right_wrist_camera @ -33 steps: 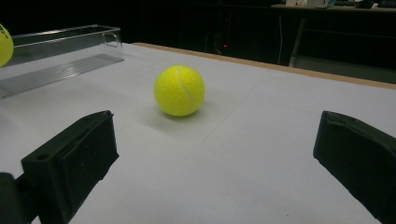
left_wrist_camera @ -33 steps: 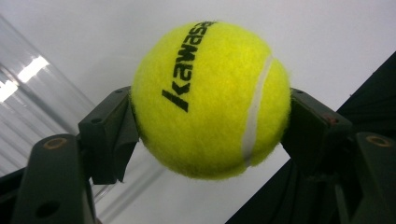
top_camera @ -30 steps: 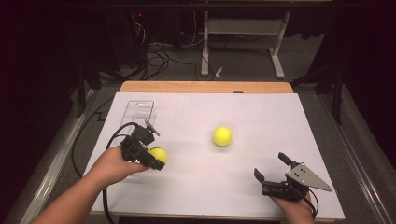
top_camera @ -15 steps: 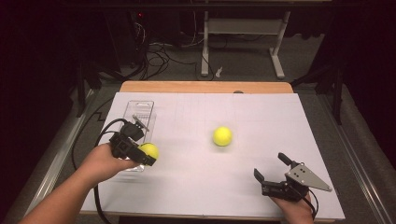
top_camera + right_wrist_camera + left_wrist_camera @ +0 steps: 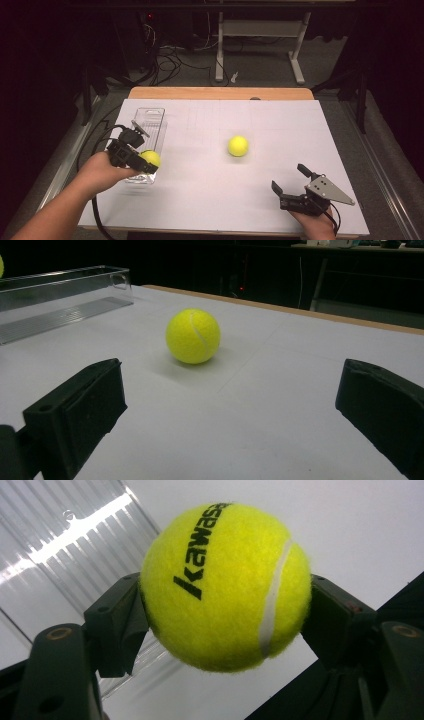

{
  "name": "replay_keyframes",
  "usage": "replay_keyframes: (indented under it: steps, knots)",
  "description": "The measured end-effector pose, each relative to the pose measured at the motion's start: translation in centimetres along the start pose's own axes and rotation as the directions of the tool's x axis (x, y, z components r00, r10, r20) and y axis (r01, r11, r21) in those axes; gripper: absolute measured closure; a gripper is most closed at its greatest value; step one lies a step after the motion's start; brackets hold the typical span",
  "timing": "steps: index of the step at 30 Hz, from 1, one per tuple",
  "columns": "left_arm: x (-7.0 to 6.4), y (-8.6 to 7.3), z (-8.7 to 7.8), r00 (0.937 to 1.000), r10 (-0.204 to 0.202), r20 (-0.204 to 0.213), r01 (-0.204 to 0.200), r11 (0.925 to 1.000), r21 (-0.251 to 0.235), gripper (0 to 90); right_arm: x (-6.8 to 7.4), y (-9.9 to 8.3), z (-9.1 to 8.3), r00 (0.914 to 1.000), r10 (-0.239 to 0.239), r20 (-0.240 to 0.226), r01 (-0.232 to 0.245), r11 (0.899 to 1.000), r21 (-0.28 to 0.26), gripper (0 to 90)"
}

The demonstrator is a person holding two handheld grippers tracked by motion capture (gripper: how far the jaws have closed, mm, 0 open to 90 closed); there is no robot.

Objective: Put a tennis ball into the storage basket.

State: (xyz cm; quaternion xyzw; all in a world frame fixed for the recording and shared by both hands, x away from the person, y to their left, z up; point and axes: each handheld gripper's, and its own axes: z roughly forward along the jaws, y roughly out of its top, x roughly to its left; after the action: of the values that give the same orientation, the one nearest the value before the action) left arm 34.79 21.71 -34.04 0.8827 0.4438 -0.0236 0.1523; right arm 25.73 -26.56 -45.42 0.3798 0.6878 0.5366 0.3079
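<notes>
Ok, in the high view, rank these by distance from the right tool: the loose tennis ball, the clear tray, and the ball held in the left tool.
1. Loose tennis ball, mid-table, up-left of the right tool.
2. Held tennis ball, in the left tool over the tray's near end.
3. Clear tray, left side; its near end lies about level with the held ball, the rest farther.

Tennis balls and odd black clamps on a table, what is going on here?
A person works with a hand-held gripper in each hand. The left hand-held gripper is clamped on a yellow tennis ball and holds it over the near end of a clear plastic tray. A second tennis ball lies loose on the white table, and the right hand-held gripper sits open, facing it.
</notes>
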Motion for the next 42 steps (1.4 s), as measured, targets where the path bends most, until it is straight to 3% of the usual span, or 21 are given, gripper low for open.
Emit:
replay_keyframes:
  steps: [29, 42]
  knots:
    - [3.6, -1.7, -0.4, 0.9943, -0.089, -0.059, 0.090, 0.9959, 0.008, 26.2, 0.0, 0.0, 0.0, 1.0000, 0.000, -0.003, 0.000, 1.000, -0.003, 0.1]
    - [4.0, -0.7, -1.1, 0.9912, -0.113, -0.069, 0.113, 0.9936, -0.004, 26.2, 0.0, 0.0, 0.0, 1.0000, 0.003, -0.002, -0.003, 1.000, -0.006, 0.1]
